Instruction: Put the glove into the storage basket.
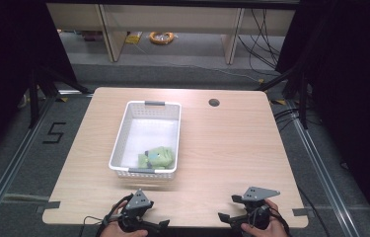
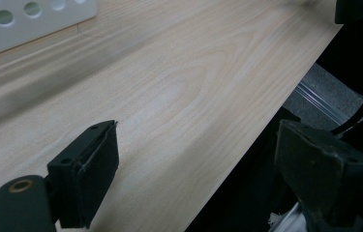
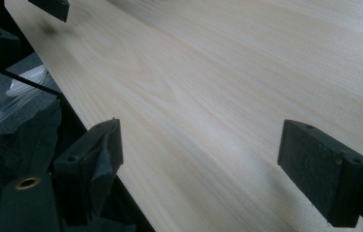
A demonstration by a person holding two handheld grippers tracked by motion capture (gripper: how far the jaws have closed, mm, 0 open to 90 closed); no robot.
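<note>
Left gripper (image 1: 164,224) at seven o'clock and right gripper (image 1: 223,216) at five o'clock, both jaws spread wide and empty over the pale wooden table (image 1: 232,148), soft green plush toy (image 1: 158,157) beyond at eleven o'clock, lying in the near end of the white perforated plastic basket (image 1: 123,129).

A lab recording station, not a home or shop.
The pale wood-grain table (image 1: 232,148) stands alone between black curtains (image 1: 355,98) on a grey floor with metal rails (image 1: 5,173); a black "5" is taped on the floor (image 1: 54,133) at left, and loose cables (image 1: 266,37) trail past bare wooden benches (image 1: 167,19) at the far side.
</note>
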